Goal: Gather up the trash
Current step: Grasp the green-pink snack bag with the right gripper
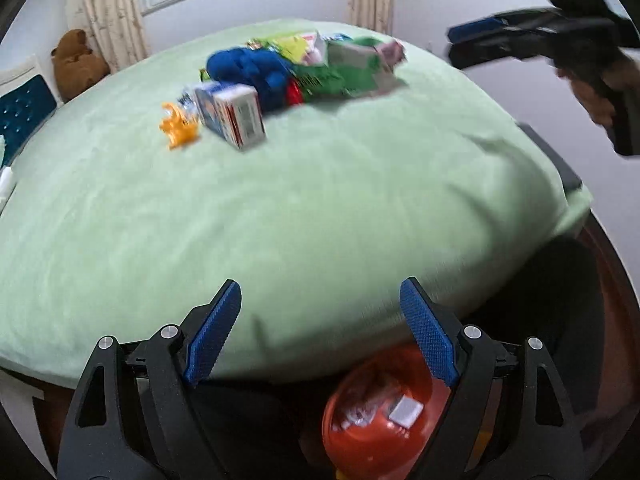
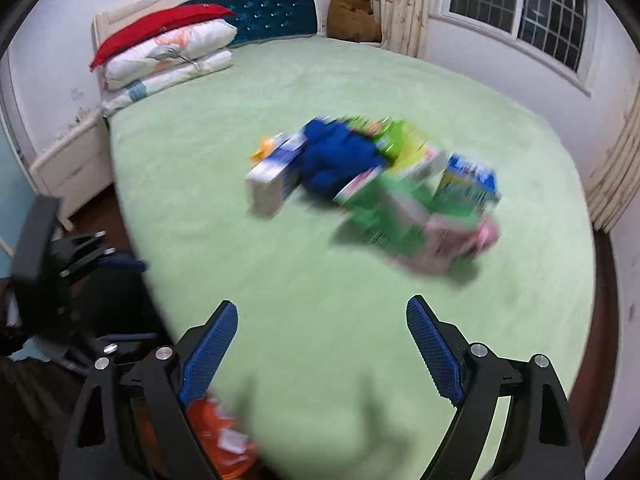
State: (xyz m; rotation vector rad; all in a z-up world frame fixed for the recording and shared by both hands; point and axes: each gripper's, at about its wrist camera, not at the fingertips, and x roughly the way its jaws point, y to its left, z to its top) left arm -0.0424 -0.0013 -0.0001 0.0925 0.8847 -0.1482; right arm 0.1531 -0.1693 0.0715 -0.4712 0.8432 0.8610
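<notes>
Green bedspread [image 2: 280, 92] carried the trash pile [image 2: 372, 184] near its middle; both the left gripper [image 1: 320, 332] and right gripper [image 2: 320, 344] gaped empty. Blur probably meant fast motion (a hasty grab might scatter boxes beyond the orange bin [image 1: 380, 420]).

Trash pile [image 1: 304, 68] on the bed [image 1: 280, 208] is motion-blurred in both views; carton print unreadable, single items past the blue lump [image 2: 336, 156] can't be separated. Orange bin [image 1: 380, 412] below the bed's near edge is partly hidden by the left hand-held gripper [image 1: 320, 332] frame, contents smeared. Right hand-held gripper [image 1: 520, 36] is blurred, cut by the frame edge right of the pile.
</notes>
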